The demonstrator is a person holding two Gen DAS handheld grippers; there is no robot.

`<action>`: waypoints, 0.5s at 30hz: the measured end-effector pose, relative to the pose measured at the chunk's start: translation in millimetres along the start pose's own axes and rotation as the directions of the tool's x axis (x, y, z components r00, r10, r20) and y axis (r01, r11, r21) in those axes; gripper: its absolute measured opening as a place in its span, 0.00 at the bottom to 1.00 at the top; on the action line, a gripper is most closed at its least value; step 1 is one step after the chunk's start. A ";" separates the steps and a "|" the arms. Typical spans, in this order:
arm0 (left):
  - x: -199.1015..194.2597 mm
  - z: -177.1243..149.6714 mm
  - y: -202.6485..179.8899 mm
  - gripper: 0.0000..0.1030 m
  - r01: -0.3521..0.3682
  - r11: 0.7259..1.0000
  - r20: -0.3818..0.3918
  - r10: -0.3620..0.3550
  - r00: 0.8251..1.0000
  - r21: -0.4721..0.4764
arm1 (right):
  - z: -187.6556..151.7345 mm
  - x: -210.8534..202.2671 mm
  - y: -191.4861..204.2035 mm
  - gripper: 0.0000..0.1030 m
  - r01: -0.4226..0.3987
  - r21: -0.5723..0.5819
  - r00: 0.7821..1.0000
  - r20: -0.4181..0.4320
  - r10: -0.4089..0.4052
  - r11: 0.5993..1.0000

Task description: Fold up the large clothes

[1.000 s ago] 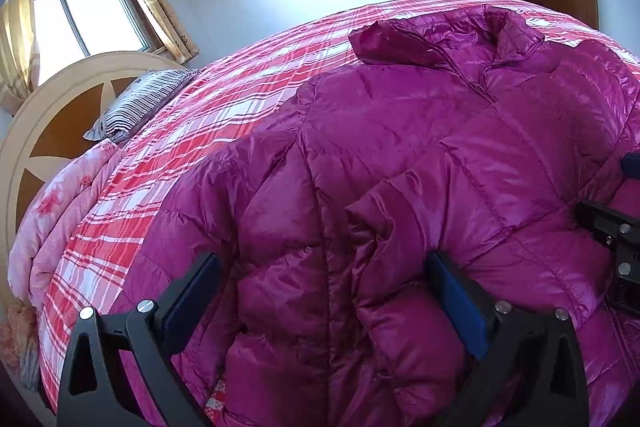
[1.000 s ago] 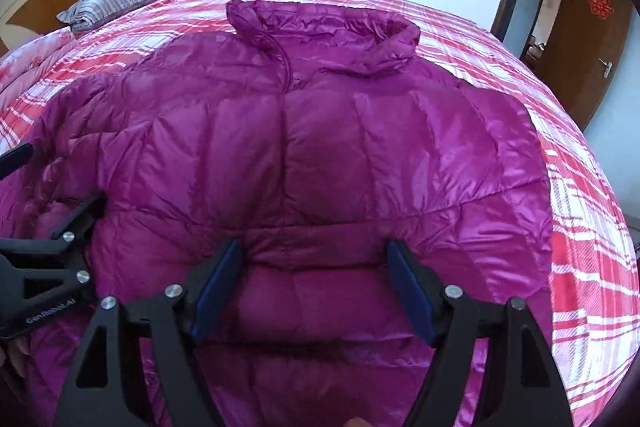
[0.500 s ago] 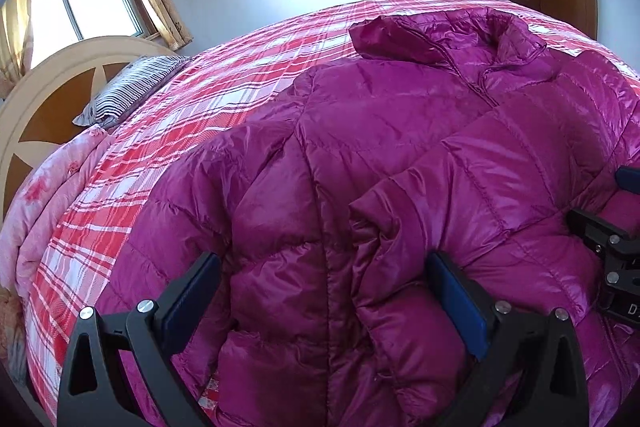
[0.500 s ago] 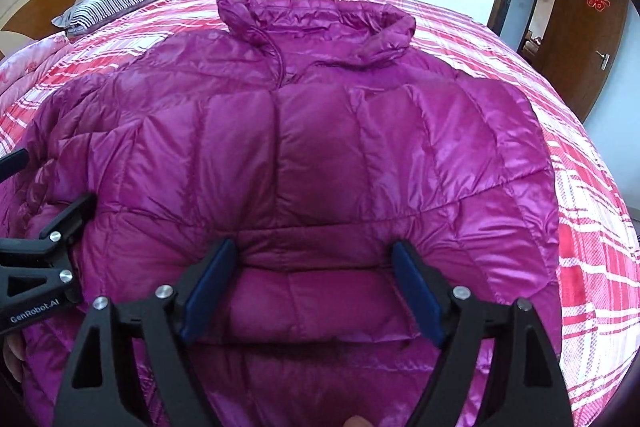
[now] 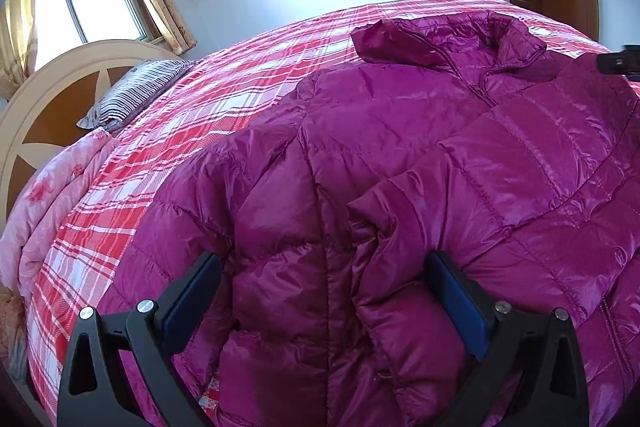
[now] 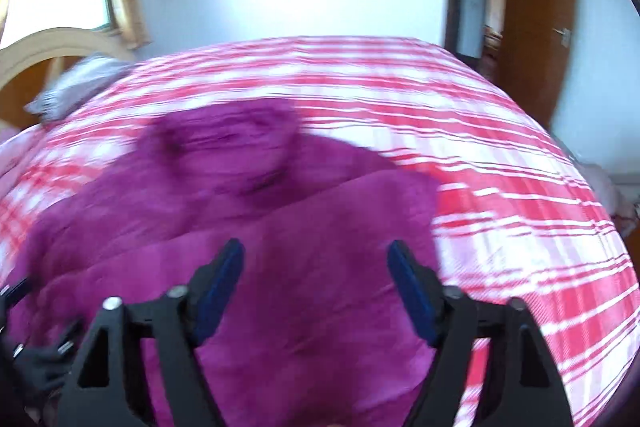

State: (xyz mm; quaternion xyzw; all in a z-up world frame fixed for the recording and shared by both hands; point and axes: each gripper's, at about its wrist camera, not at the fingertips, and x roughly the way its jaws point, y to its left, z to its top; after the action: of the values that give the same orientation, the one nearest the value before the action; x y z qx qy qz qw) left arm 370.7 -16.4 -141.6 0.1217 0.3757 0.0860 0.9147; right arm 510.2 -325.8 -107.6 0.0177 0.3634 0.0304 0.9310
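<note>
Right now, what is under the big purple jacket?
The purple jacket lies spread on a bed with a red and white checked sheet, which shows all around it. The sheet continues beneath; whether anything else hides under the jacket cannot be seen.

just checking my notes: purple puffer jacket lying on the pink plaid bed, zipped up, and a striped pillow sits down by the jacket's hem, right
Not quite. The striped pillow is not by the hem; it lies up by the wooden headboard, well clear of the jacket across bare plaid bedspread. The left wrist view shows this plainly. The rest stands: the purple puffer jacket lies on the pink plaid bed with its zip closed up toward the collar.
</note>
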 end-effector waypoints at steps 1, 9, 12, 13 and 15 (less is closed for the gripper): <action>-0.1 -0.1 -0.2 0.99 -0.001 1.000 0.001 0.001 1.000 0.001 | 3.0 12.2 -7.6 0.67 -0.008 0.012 1.000 -0.018 0.008 1.000; 0.8 -0.7 0.4 0.99 0.009 1.000 -0.001 -0.009 1.000 -0.006 | -16.9 58.1 -27.4 0.64 -0.012 0.032 0.994 -0.107 0.016 0.999; 1.2 0.0 0.7 0.99 0.011 1.000 -0.005 -0.011 1.000 -0.004 | -17.6 60.8 -26.1 0.64 -0.005 0.025 0.994 -0.109 0.008 1.000; 1.8 0.7 1.6 0.99 0.016 1.000 -0.008 -0.016 1.000 -0.006 | -17.2 60.2 -23.9 0.64 0.002 0.016 0.994 -0.113 0.000 1.000; 2.3 1.6 3.7 0.99 0.030 0.999 -0.015 -0.030 0.999 -0.013 | -15.8 61.4 -19.8 0.65 0.017 -0.002 0.993 -0.117 -0.017 1.000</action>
State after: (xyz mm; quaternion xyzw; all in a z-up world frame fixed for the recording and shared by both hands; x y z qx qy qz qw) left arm 373.2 -12.5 -141.0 0.1094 0.3840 0.0755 0.9137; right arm 545.5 -341.1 -161.7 0.0121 0.4175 0.0237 0.9083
